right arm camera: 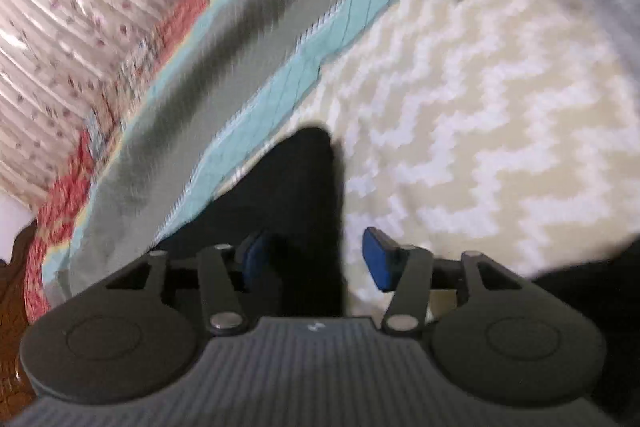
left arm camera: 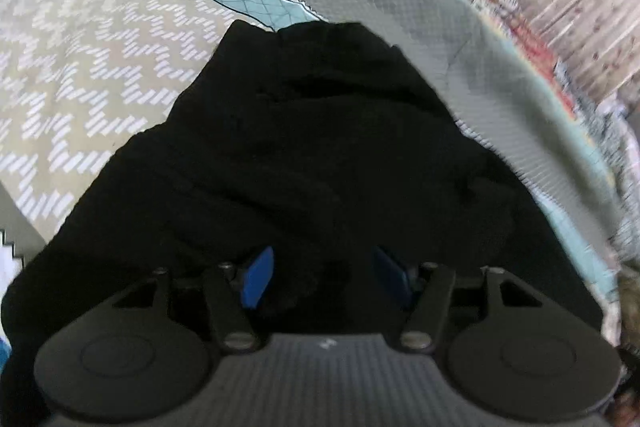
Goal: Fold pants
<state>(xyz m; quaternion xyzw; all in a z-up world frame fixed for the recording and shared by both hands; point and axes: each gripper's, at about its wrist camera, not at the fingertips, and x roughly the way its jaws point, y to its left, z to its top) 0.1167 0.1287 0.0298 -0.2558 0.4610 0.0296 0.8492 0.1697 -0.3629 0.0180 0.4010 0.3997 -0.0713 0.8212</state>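
Blur: your right wrist view smears the bedspread | Hidden: black pants cover bedspread beneath | Cut off: pants at lower left edge

One pair of black pants, two tongs, left and right, one zigzag-patterned bedspread

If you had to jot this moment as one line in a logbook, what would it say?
task: fold pants | black pants on zigzag bedspread | left gripper open over pants | right gripper open at pants edge
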